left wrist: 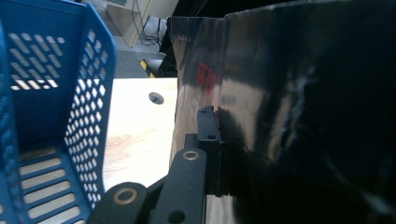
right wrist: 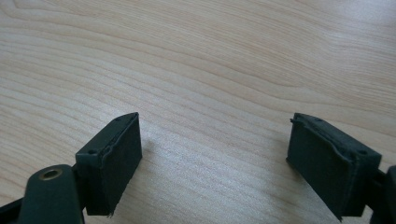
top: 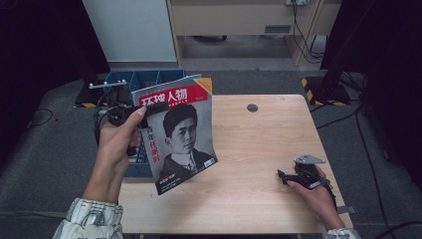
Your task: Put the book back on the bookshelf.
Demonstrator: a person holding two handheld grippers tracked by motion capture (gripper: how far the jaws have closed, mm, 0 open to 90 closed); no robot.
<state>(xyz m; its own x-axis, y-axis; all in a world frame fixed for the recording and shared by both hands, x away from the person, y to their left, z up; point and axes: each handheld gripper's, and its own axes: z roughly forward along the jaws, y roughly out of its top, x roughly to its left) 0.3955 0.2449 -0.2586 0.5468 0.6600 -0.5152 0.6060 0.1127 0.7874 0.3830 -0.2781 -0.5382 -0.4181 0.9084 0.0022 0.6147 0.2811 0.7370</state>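
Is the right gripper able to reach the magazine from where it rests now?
Probably yes. The right gripper rests open on the table, and bare wood lies between it and the magazine, which the left gripper holds upright above the table's left edge.

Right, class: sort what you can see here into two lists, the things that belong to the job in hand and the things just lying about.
In the job:
- magazine, held up off the table
- left gripper, shut on the magazine's edge
- blue basket beside it

Lying about:
- right gripper, jaws open, resting on the wooden table
- cables on the floor
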